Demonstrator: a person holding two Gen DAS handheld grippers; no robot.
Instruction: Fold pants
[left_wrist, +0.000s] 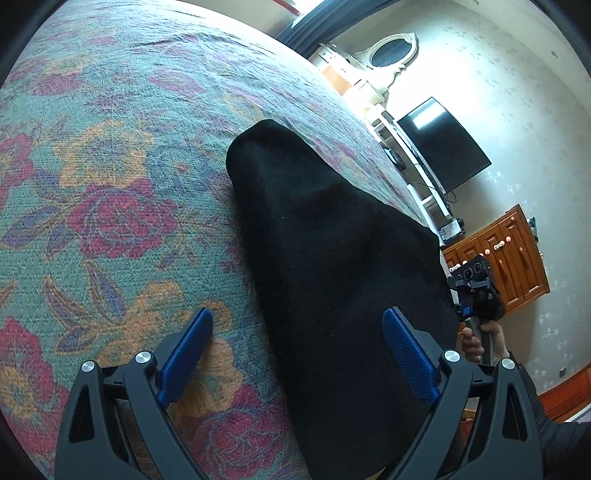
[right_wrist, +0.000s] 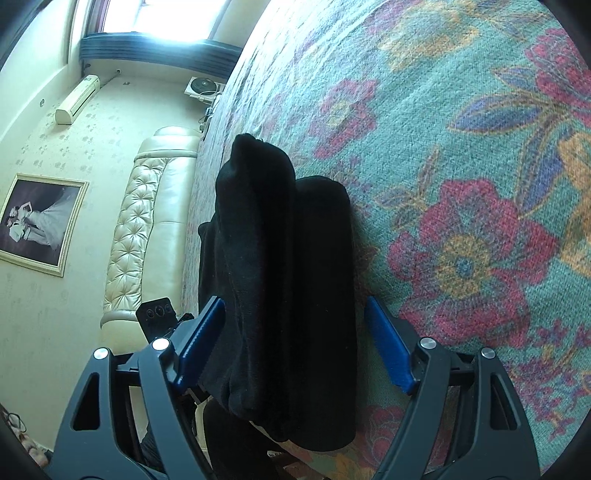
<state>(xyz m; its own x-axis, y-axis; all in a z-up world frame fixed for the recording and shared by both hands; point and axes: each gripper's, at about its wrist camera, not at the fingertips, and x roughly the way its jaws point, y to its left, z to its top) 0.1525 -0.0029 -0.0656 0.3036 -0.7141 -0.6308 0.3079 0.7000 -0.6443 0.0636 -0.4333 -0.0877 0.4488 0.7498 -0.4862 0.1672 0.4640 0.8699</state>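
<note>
Black pants (left_wrist: 332, 258) lie folded in a long strip on a floral bedspread (left_wrist: 110, 184). My left gripper (left_wrist: 297, 325) is open, its blue pads wide apart, one pad over the bedspread and one over the pants. In the right wrist view the pants (right_wrist: 288, 277) show as stacked layers between the open pads of my right gripper (right_wrist: 295, 314). The right gripper also shows in the left wrist view (left_wrist: 476, 291), held by a hand at the far edge of the pants. The left gripper's body shows in the right wrist view (right_wrist: 157, 314).
The bedspread (right_wrist: 461, 147) covers the whole bed. A cream tufted headboard (right_wrist: 147, 221) and a framed photo (right_wrist: 37, 225) are on one side. A TV (left_wrist: 443, 144), a white mirror (left_wrist: 391, 51) and a wooden dresser (left_wrist: 506, 254) stand past the other side.
</note>
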